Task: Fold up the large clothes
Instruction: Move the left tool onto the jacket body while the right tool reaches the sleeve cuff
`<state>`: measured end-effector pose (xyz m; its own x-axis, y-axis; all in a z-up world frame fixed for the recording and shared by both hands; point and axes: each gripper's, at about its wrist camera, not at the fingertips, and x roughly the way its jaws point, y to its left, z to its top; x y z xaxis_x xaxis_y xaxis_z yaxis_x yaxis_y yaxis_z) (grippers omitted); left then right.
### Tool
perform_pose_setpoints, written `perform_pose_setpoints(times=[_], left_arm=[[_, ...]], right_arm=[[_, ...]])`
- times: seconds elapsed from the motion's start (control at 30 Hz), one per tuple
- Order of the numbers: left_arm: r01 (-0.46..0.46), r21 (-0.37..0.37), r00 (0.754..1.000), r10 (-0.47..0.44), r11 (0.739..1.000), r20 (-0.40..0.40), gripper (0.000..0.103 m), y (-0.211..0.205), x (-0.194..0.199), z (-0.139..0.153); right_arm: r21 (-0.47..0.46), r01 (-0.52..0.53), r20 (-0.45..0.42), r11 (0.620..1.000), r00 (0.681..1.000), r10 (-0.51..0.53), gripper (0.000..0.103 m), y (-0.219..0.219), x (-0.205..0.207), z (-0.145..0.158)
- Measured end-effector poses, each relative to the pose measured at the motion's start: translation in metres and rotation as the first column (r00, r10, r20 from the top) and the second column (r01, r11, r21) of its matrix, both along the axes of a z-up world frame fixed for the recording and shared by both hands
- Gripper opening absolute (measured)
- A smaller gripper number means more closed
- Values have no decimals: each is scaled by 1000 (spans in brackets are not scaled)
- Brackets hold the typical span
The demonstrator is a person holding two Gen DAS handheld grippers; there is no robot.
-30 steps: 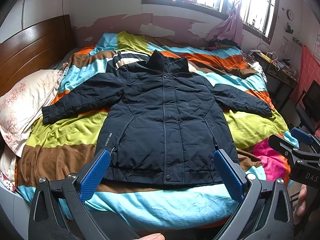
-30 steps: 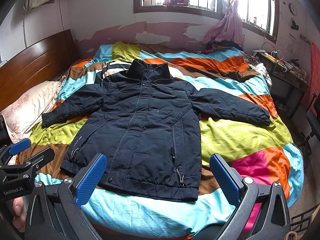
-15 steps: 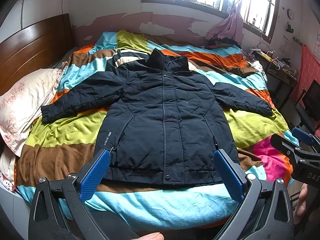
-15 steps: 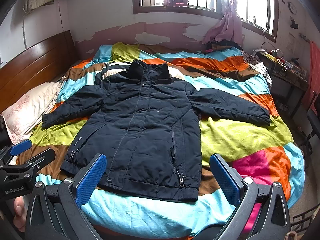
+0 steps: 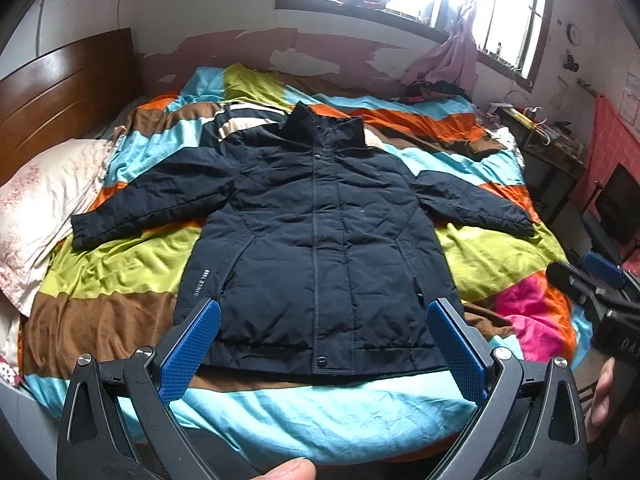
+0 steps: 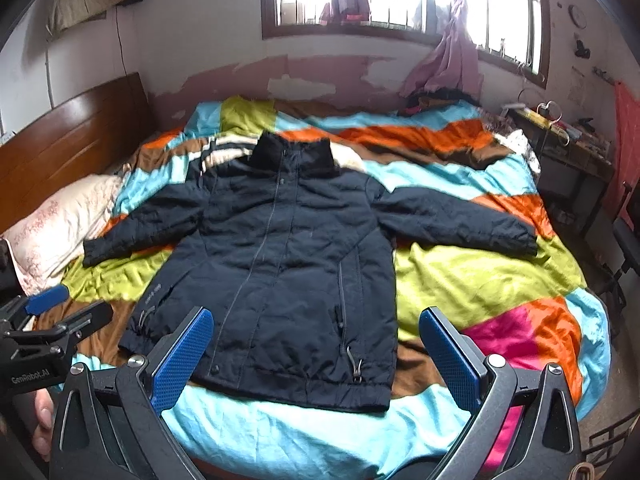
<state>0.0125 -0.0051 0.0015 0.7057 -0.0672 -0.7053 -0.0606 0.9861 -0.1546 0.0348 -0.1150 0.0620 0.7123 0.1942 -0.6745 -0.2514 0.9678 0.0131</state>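
A dark navy padded jacket (image 5: 316, 232) (image 6: 288, 272) lies flat and zipped on the bed, collar toward the window, both sleeves spread out to the sides. My left gripper (image 5: 320, 340) hovers open above the jacket's hem, with nothing between its blue pads. My right gripper (image 6: 316, 344) also stands open, over the hem's right half and the bed's near edge. Each gripper shows at the rim of the other's view: the right gripper (image 5: 596, 292) and the left gripper (image 6: 44, 320).
The bed carries a striped multicolour quilt (image 5: 120, 272) (image 6: 480, 280). A floral pillow (image 5: 36, 208) and a wooden headboard (image 5: 60, 92) sit at the left. A cluttered side table (image 6: 568, 140) and a dark chair (image 6: 624, 248) stand at the right. Pink cloth (image 6: 452, 64) hangs by the window.
Both views have crept slightly toward the bed, so the jacket sits a little lower in frame. The jacket itself has not moved and both grippers remain open.
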Motion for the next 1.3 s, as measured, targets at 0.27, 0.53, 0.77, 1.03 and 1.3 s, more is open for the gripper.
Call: perform_pose_setpoints(times=[0.27,0.53,0.77,1.03,1.3], left_arm=[[50,43,996,-53,998,69,101,-14,-2,11],[42,73,998,-45,996,34,101,-26,33,-12],[71,95,997,-72,993,7,101,-37,75,-33],[150,119,987,-155,981,35,101,-58,129,-44],[285,130,957,-290,950,17,101,-92,204,-73]], right_arm=[[21,-91,150,996,985,87,103,-6,-9,13],[85,-121,139,989,984,108,103,-39,1,-9],[117,-94,-40,989,994,99,103,-62,47,-57],[132,-119,-118,984,984,135,103,-85,87,-83],[112,-111,-139,987,982,126,103,-119,130,-108]])
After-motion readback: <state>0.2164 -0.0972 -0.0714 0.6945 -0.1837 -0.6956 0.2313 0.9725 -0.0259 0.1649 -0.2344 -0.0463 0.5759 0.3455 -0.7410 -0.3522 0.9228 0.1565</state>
